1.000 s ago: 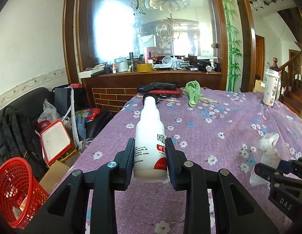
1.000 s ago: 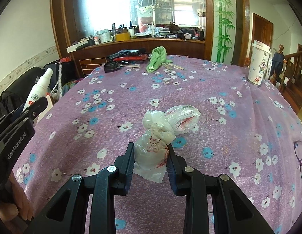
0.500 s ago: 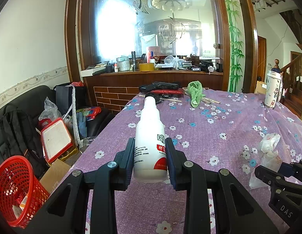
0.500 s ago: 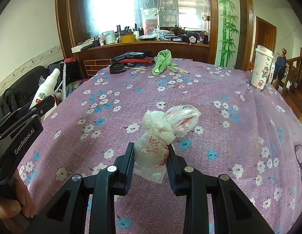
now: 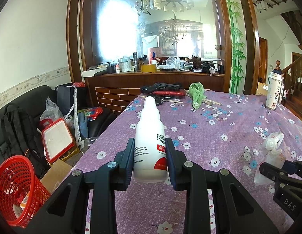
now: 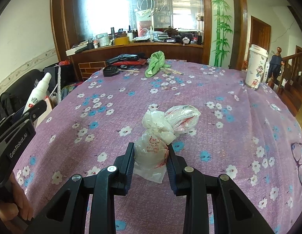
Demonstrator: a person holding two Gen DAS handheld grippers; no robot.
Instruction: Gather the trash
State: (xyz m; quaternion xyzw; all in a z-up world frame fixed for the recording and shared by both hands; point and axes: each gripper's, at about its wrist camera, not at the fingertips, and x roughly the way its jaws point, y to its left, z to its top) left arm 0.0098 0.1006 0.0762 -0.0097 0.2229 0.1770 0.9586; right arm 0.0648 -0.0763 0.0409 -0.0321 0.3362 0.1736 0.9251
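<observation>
My left gripper is shut on a white plastic bottle with a red and white label, held upright above the left edge of the purple flowered table. In the right wrist view my right gripper is shut on a knotted clear plastic bag with red print, whose bulging far end lies on the cloth. The bag and the right gripper also show at the right of the left wrist view. The bottle and left gripper appear at the left of the right wrist view.
A red mesh basket stands on the floor at lower left, beside a cardboard box and a black sofa heaped with bags. A green cloth, black items, a paper cup and glasses lie on the table.
</observation>
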